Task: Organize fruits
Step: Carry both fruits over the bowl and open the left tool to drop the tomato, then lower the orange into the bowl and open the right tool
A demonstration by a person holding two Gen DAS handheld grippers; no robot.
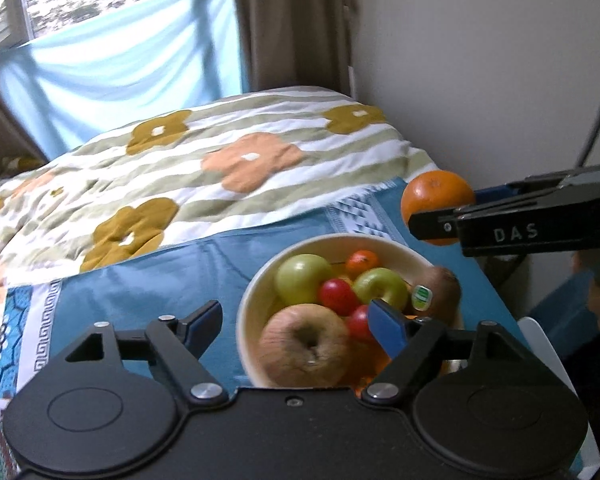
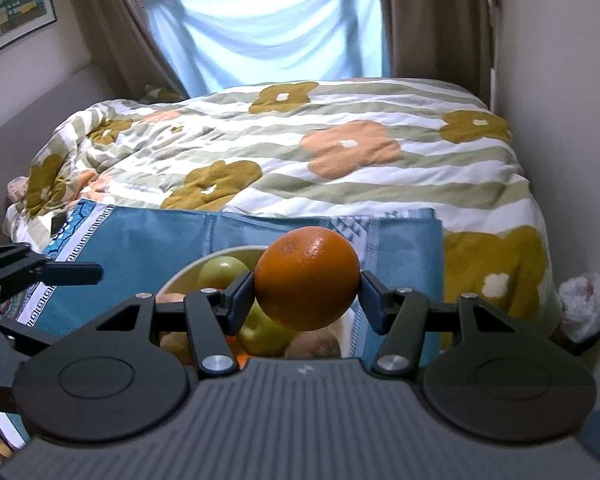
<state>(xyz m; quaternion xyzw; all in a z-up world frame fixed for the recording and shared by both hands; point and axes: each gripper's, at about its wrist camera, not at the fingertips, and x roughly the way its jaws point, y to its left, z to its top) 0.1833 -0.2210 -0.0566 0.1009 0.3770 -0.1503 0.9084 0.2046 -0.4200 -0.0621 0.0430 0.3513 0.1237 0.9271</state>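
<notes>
Right gripper [image 2: 307,294] pinching an orange [image 2: 307,278] above a bowl [image 1: 256,292] of fruit; left gripper [image 1: 296,320] standing spread over the same bowl.

The right gripper's two blue pads are pressing on opposite sides of the orange, which is hanging clear of the fruit beneath it, over the bowl's right-hand edge. The left gripper's jaws are standing wide apart with nothing between the pads; its right fingertip [image 1: 386,330] is lying in front of the fruit, possibly touching it, though blur makes contact hard to judge. The cream bowl is sitting on a blue cloth [image 1: 148,284] and is holding a large russet apple [image 1: 304,346], two green apples [image 1: 303,278], small red fruits [image 1: 338,296], a small orange fruit [image 1: 362,262] and a stickered kiwi [image 1: 440,290]. A floral quilt [image 2: 300,152] is lying behind the cloth.
</notes>
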